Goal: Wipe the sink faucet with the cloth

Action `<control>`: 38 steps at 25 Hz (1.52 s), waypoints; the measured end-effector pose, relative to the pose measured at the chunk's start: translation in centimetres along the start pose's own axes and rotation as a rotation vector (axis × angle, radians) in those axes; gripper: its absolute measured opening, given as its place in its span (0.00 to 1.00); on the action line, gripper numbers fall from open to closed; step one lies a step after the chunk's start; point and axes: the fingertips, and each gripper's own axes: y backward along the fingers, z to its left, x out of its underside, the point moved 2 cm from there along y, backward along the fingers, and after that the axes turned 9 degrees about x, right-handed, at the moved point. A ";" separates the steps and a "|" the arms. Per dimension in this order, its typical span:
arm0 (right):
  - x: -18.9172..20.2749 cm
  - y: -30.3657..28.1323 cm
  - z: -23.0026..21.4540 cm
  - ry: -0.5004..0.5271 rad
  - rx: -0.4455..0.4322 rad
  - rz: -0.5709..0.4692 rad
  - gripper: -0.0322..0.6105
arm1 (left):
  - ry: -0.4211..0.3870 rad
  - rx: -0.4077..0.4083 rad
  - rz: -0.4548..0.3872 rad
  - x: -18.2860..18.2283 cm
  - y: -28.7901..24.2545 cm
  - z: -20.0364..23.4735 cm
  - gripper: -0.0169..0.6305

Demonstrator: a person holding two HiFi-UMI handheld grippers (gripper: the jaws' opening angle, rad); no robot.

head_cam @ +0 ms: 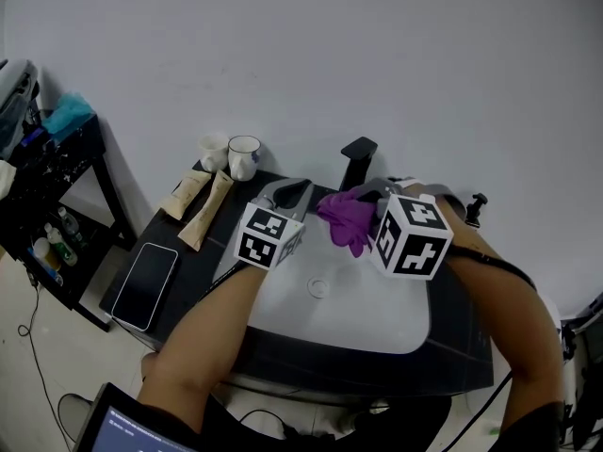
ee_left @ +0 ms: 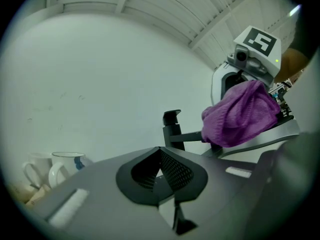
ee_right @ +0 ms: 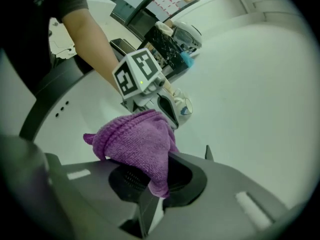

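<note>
Soft, even indoor light, pale wall (head_cam: 396, 55) brightly lit, colours muted and greyish, gripper views fisheye-bent with black vignetted corners, near jaws blurred.

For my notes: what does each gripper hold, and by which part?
Right gripper pinches the purple cloth by one bunched end; left gripper, jaws together, holds nothing.

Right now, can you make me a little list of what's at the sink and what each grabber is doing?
Cloth: purple cloth, bunched up, held over the sink
Right gripper: shut on the purple cloth
Left gripper: jaws together, nothing in them
Faucet: black, just behind the cloth; touching or not, cannot tell
Beside the sink: two mugs and a phone
</note>
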 end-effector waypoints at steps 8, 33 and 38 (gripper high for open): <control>2.3 -1.2 3.7 -0.079 0.115 0.008 0.12 | 0.001 -0.003 0.014 0.1 0.2 0.0 0.05; 6.6 -10.3 -1.4 -0.424 0.716 0.115 0.13 | 0.084 0.004 -0.047 -0.6 -0.1 0.5 0.05; 5.9 -12.7 0.9 -0.396 0.584 0.157 0.13 | 0.079 0.007 -0.025 -0.2 0.1 0.5 0.05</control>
